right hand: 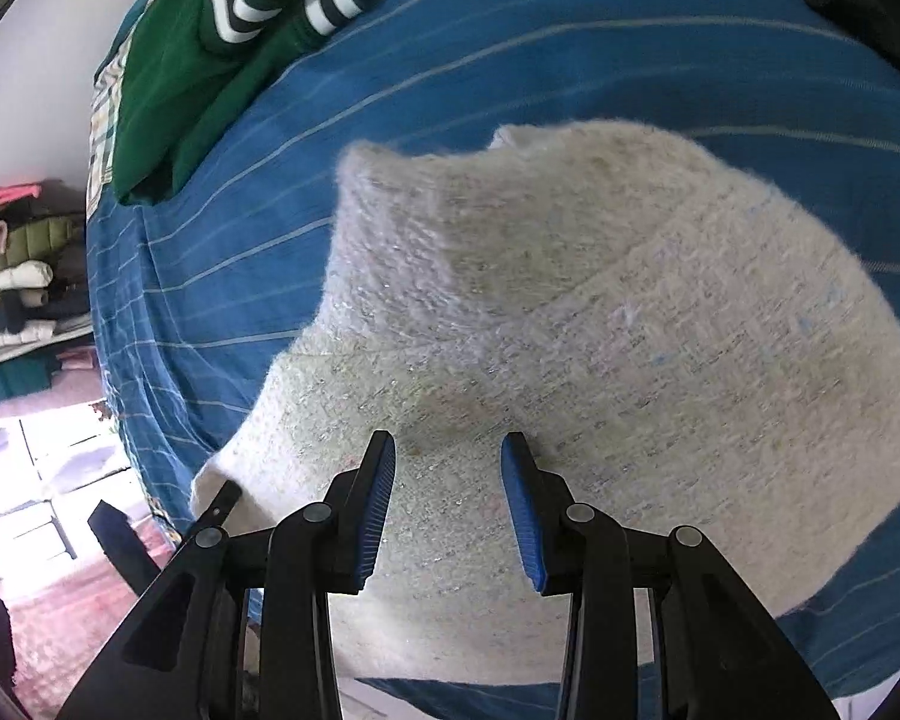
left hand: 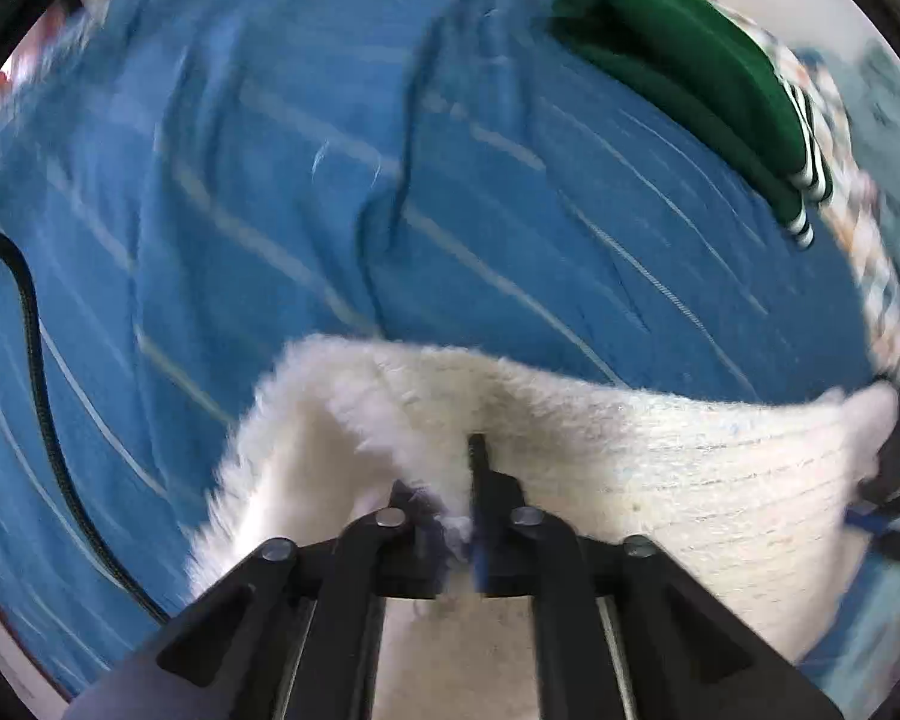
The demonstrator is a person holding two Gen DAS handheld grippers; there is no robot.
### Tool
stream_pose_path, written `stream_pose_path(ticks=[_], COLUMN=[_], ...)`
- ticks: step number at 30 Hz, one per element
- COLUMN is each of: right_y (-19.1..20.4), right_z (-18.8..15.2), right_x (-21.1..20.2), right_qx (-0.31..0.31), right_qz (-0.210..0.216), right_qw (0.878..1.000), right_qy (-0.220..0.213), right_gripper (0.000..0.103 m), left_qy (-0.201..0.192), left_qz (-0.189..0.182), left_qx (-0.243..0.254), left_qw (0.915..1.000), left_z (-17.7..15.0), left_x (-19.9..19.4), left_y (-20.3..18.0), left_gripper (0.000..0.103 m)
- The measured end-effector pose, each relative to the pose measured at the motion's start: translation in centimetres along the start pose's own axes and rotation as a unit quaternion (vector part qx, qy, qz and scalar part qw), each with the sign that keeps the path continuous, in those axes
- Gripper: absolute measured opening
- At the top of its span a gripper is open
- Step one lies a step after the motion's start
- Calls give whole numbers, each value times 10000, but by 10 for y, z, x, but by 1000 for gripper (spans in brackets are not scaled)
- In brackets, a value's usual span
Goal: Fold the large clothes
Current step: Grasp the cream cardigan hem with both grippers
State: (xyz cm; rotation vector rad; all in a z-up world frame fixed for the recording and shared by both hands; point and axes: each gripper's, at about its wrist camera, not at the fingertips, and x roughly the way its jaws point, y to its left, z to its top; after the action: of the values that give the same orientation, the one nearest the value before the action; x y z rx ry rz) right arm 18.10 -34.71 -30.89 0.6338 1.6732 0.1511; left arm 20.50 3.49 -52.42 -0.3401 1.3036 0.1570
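Right wrist only: clothes stack [right hand: 18,264]

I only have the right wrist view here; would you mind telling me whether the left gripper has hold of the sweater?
Observer: Yes. The left gripper is shut on a fuzzy edge of the white sweater.
Operator: Thank you. Is that edge lying flat on the bed?
Observer: No, it bunches up around the fingers, with a fold raised over the blue bedspread.
Operator: And is there anything beside the left gripper I should watch?
Observer: A black cable lies across the bedspread to its left, apart from the sweater.
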Motion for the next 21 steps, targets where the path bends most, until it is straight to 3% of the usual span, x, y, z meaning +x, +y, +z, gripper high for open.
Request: stream_pose_path(ticks=[2,7,8,9,10,12,15,17,19,20,21], right_y=[5,20,20,19,18,8,6,3,-8,-14,-20], right_z=[0,14,20,23,31,52,74,81,80,75,69], right_x=[-10,-15,-9,-4,8,29,39,35,16,3,-9], right_qx=[-179,-800,-855,-884,-942,-692,-565,-436,-259,-203,-152], right_qz=[10,-155,-286,-489,-917,-1416,-1660,-1547,-1059,-727,-516], right_qw=[9998,9956,9944,9932,9897,9861,9841,9869,9940,9971,9984], right_qy=[-106,-471,-547,-579,-568,-517,-300,-118,-50,-87,-148], right_gripper=[39,38,28,7,1,0,0,0,3,6,18], left_qy=[-325,-178,-150,-141,-79,24,282,406,334,215,88], left_qz=[85,22,42,47,15,-116,-245,-283,-126,49,226], left_qx=[3,-136,-110,-95,-93,-218,-235,-327,-366,-347,-292], left_qw=[9994,9997,9998,9998,9999,9997,9990,9982,9987,9992,9993], left_z=[5,9,8,9,8,14,13,18,24,28,30], left_x=[-16,-11,-7,-3,1,11,16,9,-5,-17,-29], left_y=[4,20,20,17,16,13,18,18,18,20,17], left_gripper=[3,3,3,4,5,9,12,12,17,30,43])
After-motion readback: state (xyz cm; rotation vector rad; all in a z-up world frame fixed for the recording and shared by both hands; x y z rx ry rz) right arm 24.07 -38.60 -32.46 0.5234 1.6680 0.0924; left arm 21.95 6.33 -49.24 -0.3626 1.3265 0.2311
